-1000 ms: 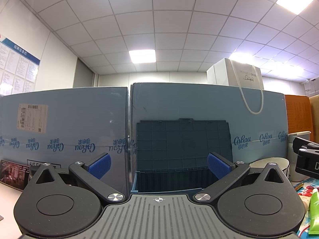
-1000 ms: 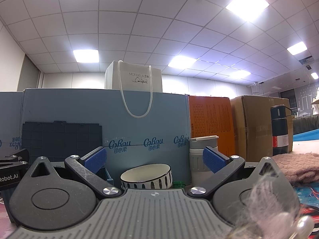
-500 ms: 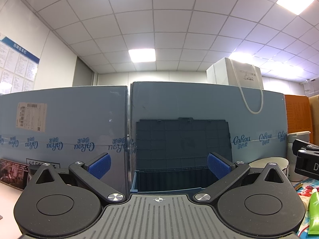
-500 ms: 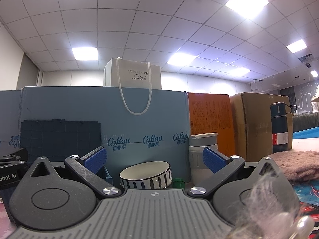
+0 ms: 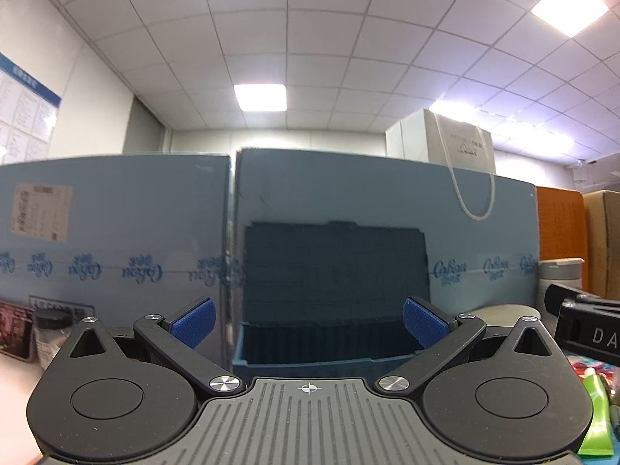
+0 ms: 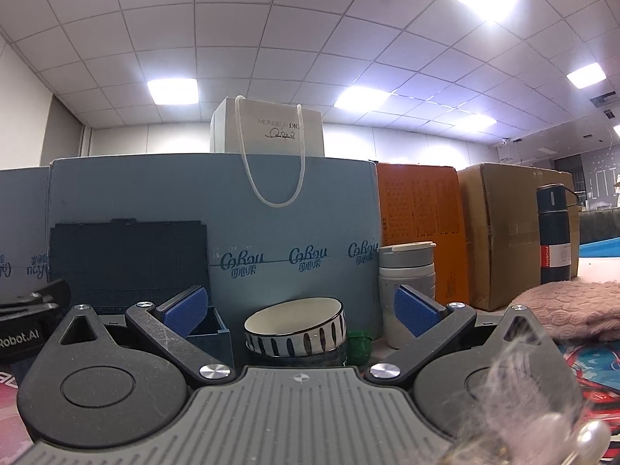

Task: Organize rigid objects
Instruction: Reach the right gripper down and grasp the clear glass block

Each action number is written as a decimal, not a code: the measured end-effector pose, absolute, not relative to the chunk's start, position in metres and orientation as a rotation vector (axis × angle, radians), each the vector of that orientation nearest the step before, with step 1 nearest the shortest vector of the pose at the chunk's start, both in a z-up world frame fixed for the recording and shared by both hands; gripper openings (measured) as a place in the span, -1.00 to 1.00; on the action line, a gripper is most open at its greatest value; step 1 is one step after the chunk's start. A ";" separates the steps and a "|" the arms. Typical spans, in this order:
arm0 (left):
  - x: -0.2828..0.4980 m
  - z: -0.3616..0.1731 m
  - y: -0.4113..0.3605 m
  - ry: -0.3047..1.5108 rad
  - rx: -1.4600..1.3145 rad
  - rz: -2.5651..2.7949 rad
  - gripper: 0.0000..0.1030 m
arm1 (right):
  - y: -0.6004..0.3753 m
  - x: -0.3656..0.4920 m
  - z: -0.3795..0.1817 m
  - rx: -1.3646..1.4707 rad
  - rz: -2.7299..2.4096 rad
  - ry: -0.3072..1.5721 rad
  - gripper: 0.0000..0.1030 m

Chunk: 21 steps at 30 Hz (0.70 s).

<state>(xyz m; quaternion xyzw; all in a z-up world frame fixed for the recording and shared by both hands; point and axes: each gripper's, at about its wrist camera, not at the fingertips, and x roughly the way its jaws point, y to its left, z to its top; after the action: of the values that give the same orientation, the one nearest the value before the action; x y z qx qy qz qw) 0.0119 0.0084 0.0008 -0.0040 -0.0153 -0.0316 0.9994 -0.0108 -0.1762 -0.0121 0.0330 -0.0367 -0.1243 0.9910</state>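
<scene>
Both spread wide and empty: left gripper [image 5: 308, 323] facing the ribbed dark-blue plastic bin [image 5: 310, 343] with upright gridded lid, right gripper [image 6: 299, 314] framing a glossy round striped bowl [image 6: 295, 327]. Left view slightly blurrier, shifted a touch from before; right barely changed

Both wrist cameras sit low near the tabletop, facing level toward the blue cartons at 12 o'clock, ceiling filling the upper half. The left view looks close and straight into the open dark blue bin [image 5: 329, 333]. The right view stands further right, with the same bin [image 6: 128, 267] at 10 o'clock. Both share the white paper bag [image 5: 457, 143] [image 6: 271, 131].
</scene>
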 end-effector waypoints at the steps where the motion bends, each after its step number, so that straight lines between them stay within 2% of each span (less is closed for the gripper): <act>1: 0.013 0.001 0.010 -0.008 -0.023 -0.089 1.00 | -0.177 -0.012 -0.012 0.072 -0.251 -0.075 1.00; 8: 0.012 0.000 0.018 0.052 -0.072 -0.186 1.00 | -0.192 -0.021 -0.010 0.164 -0.223 -0.046 1.00; 16: 0.010 0.005 0.011 0.139 -0.069 -0.395 1.00 | -0.211 -0.038 -0.002 0.235 -0.253 0.123 1.00; 21: 0.028 0.018 0.000 0.334 -0.055 -0.469 1.00 | -0.238 -0.047 0.010 0.335 -0.289 0.244 1.00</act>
<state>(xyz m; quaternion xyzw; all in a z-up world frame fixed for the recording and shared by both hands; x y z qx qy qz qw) 0.0279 0.0000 0.0176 -0.0273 0.1645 -0.2313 0.9585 -0.0474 -0.2382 0.0104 0.1658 0.1208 -0.1429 0.9682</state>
